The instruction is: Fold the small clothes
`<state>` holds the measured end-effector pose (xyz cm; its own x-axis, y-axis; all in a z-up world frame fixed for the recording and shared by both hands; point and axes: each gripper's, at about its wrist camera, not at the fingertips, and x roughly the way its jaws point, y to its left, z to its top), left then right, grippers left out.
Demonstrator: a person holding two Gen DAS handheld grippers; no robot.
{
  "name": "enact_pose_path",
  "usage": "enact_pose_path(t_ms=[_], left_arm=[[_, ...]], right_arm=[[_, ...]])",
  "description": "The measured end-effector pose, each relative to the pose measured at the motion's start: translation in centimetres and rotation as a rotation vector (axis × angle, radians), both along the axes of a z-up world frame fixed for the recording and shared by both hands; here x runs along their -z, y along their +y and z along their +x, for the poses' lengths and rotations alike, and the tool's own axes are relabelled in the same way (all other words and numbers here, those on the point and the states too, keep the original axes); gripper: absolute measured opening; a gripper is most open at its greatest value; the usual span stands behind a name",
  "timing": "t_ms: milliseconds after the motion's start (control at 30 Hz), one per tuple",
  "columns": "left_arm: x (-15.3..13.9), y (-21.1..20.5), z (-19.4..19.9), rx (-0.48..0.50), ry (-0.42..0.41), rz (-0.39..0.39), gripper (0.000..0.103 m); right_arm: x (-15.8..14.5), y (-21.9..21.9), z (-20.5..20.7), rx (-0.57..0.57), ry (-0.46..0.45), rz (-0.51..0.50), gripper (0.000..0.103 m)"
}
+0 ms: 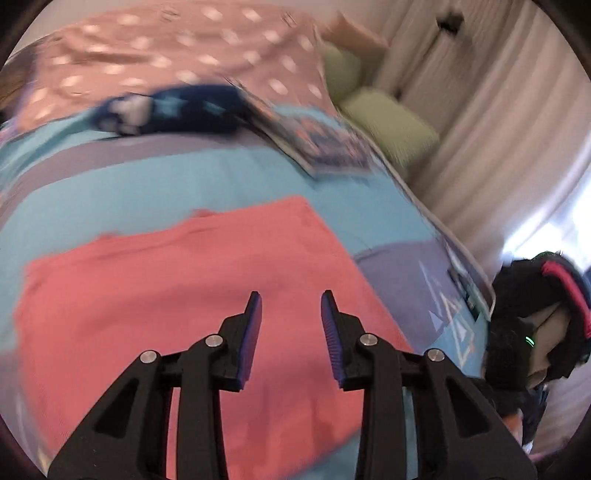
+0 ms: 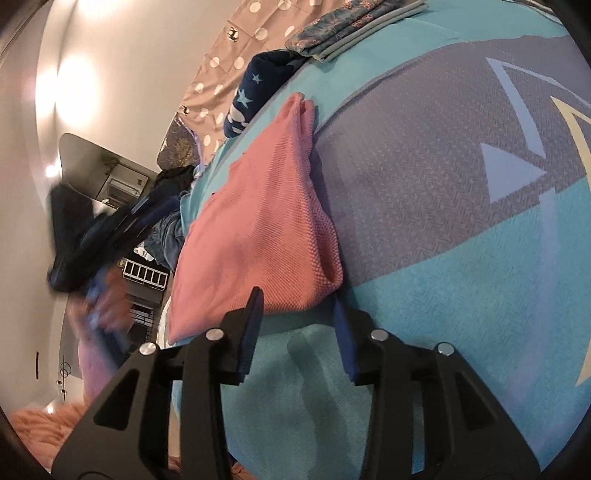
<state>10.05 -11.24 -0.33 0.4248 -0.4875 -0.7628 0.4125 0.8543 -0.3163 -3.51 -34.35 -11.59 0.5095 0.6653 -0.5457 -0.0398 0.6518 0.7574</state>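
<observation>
On the bed, over a turquoise and grey bedspread (image 2: 461, 258), we are working through a fold of the pink garment (image 1: 177, 295), which is lying flat and doubled in the middle of the cover. We are holding the left gripper (image 1: 291, 317) above the pink cloth, its jaws standing partly apart with nothing between them; the blue pads (image 1: 251, 332) are touching no fabric. We are keeping the right gripper (image 2: 297, 317) low by the near corner of the pink garment (image 2: 255, 229), its jaws likewise partly apart and empty, the corner lying just ahead of the fingertips and not pinched.

We are judging that one fold is laid and let go, and that we are now between grasps. The edges along the right side are looking stacked, so the piece is seeming about halfway folded. The next move is calling for both tongs to take fresh hold on one end of the cloth, each pinching all layers together, so the layers are not sliding apart as the end is carried over.

Farther up the bed, a dark blue star-patterned garment (image 2: 255, 92) is sitting near a patterned folded cloth (image 2: 332, 29), well apart from the pink piece.
</observation>
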Motion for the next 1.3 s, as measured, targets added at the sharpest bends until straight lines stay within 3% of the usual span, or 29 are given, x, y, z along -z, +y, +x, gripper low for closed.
enact_pose_path(t_ms=[133,300,333,400,467,533,600,733,833,933,1000,1100,1200,1300], left_arm=[[3.6,-6.9,4.5,0.067,0.114,0.08,0.034],[5.9,-13.2,8.5,0.084,0.143,0.302,0.036],[6.1,-13.6,8.9,0.082,0.158,0.34,0.035],[6.3,-15.1,9.4,0.098,0.148,0.422,0.021],[6.5,-16.2,9.8,0.108,0.139,0.473,0.012],[6.6,-16.8,10.1,0.092,0.147,0.498,0.009],[6.7,-17.1,10.4,0.076,0.146,0.506,0.007],[7.6,-17.4,12.2,0.035,0.166,0.467,0.006],[7.8,-17.7,11.4,0.053,0.125,0.504,0.005],[7.4,-17.4,10.9,0.065,0.1,0.506,0.006],[6.7,-17.0,10.1,0.087,0.069,0.493,0.015],[4.7,-16.2,9.3,0.123,-0.007,0.423,0.031],[1.2,-13.4,7.2,0.121,-0.121,0.344,0.046],[-1.8,-8.6,4.5,0.082,-0.219,0.312,0.053]], right_arm=[[-0.2,0.3,0.2,-0.048,-0.03,-0.043,0.038],[-0.1,-0.1,0.9,-0.098,-0.043,-0.032,0.038],[0.1,-0.3,1.3,-0.101,-0.038,-0.008,0.038],[0.4,-0.6,2.0,-0.1,-0.027,0.023,0.037],[0.5,-0.8,2.9,-0.08,-0.014,0.033,0.032],[1.1,-0.8,3.4,-0.058,0.025,0.004,0.005],[1.4,-0.9,2.8,-0.044,0.044,0.036,0.004],[1.4,-0.8,0.3,-0.014,0.057,-0.01,0.003],[1.9,-1.1,0.2,-0.012,0.071,0.032,0.003],[1.4,-0.5,0.4,-0.022,0.066,-0.008,0.003],[0.9,-0.3,-0.1,-0.019,0.056,-0.047,0.004],[0.0,-0.7,-1.2,-0.01,0.028,-0.081,0.014],[-1.6,-1.6,-2.9,0.038,-0.024,-0.143,0.026],[-3.5,-1.6,-3.9,0.061,-0.093,-0.213,0.027]])
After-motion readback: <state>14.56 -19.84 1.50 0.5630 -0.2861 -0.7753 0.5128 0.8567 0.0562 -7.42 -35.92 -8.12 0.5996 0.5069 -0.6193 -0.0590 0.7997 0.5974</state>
